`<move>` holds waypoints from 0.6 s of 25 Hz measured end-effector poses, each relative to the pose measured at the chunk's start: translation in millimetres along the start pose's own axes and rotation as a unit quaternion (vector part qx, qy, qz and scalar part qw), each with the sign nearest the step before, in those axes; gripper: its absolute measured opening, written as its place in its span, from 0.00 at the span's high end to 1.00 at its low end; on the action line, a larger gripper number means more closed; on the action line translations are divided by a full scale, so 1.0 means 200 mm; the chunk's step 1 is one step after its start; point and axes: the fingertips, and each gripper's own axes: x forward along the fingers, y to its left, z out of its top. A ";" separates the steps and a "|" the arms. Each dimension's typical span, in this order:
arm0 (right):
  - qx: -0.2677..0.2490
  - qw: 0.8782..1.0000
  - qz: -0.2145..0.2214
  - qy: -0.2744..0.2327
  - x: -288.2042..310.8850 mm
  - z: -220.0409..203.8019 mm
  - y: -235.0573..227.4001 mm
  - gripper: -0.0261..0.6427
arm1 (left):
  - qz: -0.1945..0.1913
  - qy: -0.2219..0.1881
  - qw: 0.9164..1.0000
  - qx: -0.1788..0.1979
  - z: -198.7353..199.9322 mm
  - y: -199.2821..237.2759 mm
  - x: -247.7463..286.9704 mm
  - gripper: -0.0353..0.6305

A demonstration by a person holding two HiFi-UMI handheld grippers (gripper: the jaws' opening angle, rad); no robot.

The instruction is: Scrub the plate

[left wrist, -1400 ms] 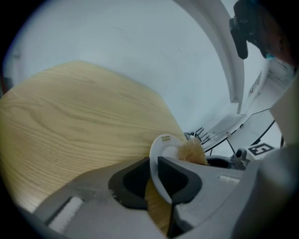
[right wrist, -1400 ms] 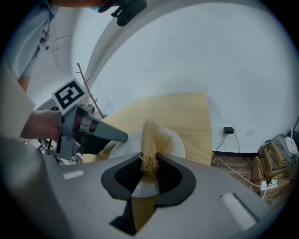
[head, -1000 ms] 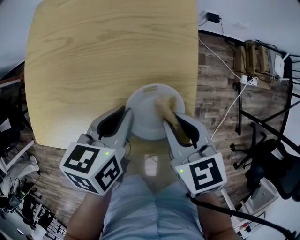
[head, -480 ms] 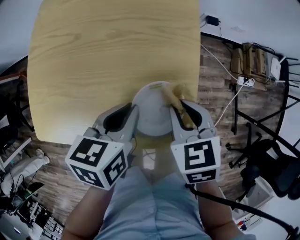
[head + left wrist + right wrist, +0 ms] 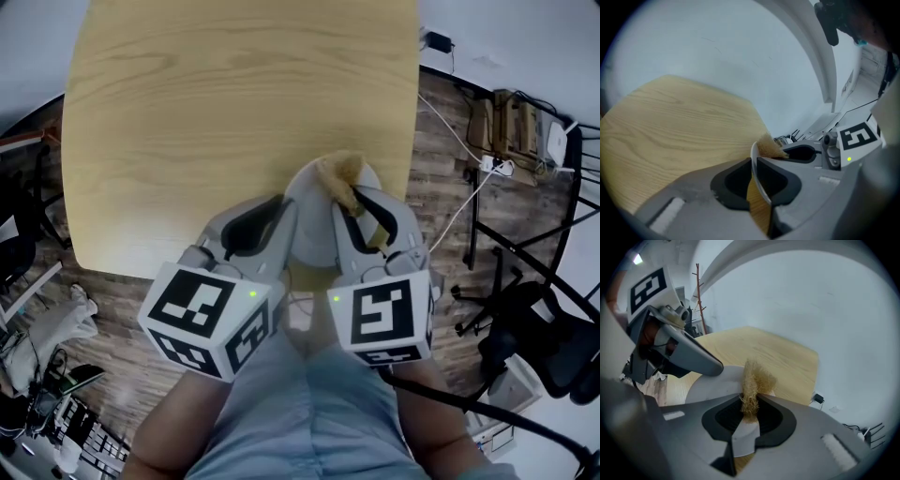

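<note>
Both jaw pairs are closed. The plate (image 5: 314, 225) is pinched at its rim by the left gripper (image 5: 753, 164). A tan scrubber (image 5: 754, 378) is clamped by the right gripper (image 5: 749, 401).

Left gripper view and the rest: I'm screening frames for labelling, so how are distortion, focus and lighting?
Left gripper view: strong fisheye, dark corners, the table edge bows; the plate rim reads clearly. Right gripper view: same fisheye; scrubber fibres crisp. Head view: soft even light, mild bending at the borders, no glare.
</note>
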 end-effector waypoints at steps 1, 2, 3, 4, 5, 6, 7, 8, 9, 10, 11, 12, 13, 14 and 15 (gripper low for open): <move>-0.005 1.000 0.002 -0.003 0.00 0.01 0.01 0.86 | -0.001 0.000 1.000 -0.002 0.00 0.00 0.00 0.86; -0.010 1.000 0.004 -0.002 0.00 0.01 0.02 0.86 | -0.002 -0.001 1.000 -0.005 0.00 0.00 0.00 0.86; -0.014 1.000 0.006 -0.001 -0.01 0.01 0.04 0.86 | -0.003 -0.002 1.000 -0.007 0.00 -0.01 0.00 0.86; -0.018 1.000 0.008 -0.001 -0.01 0.02 0.06 0.86 | -0.003 -0.003 1.000 -0.010 0.00 -0.01 0.00 0.86; -0.023 1.000 0.011 -0.005 -0.02 0.02 0.07 0.86 | -0.002 -0.004 1.000 -0.014 0.00 0.00 0.00 0.87; -0.027 1.000 0.014 -0.008 -0.02 0.02 0.09 0.86 | -0.001 -0.006 1.000 -0.018 0.00 0.00 -0.01 0.87; -0.030 0.999 0.017 -0.009 -0.03 0.02 0.11 0.86 | 0.000 -0.009 1.000 -0.024 0.00 0.00 -0.01 0.87; -0.031 0.999 0.021 -0.009 -0.03 0.02 0.12 0.86 | 0.001 -0.010 1.000 -0.028 0.00 0.01 -0.02 0.87; -0.033 0.999 0.024 -0.008 -0.04 0.02 0.14 0.86 | 0.001 -0.011 0.999 -0.030 0.00 0.02 -0.02 0.87; -0.035 0.999 0.028 -0.010 -0.04 0.02 0.16 0.86 | 0.000 -0.012 0.999 -0.030 0.00 0.02 -0.02 0.87; -0.041 0.999 0.032 -0.016 -0.04 0.03 0.18 0.86 | 0.001 -0.013 0.999 -0.029 0.00 0.03 -0.03 0.87; -0.047 0.998 0.035 -0.022 -0.04 0.03 0.20 0.86 | 0.002 -0.014 0.999 -0.030 0.00 0.03 -0.03 0.87; -0.052 0.998 0.039 -0.027 -0.04 0.04 0.22 0.86 | 0.003 -0.015 0.999 -0.031 0.01 0.03 -0.03 0.87; -0.055 0.997 0.043 -0.028 -0.04 0.04 0.24 0.86 | 0.003 -0.016 0.999 -0.031 0.01 0.04 -0.04 0.87; -0.057 0.997 0.047 -0.028 -0.04 0.04 0.25 0.86 | 0.003 -0.016 0.999 -0.030 0.01 0.04 -0.04 0.88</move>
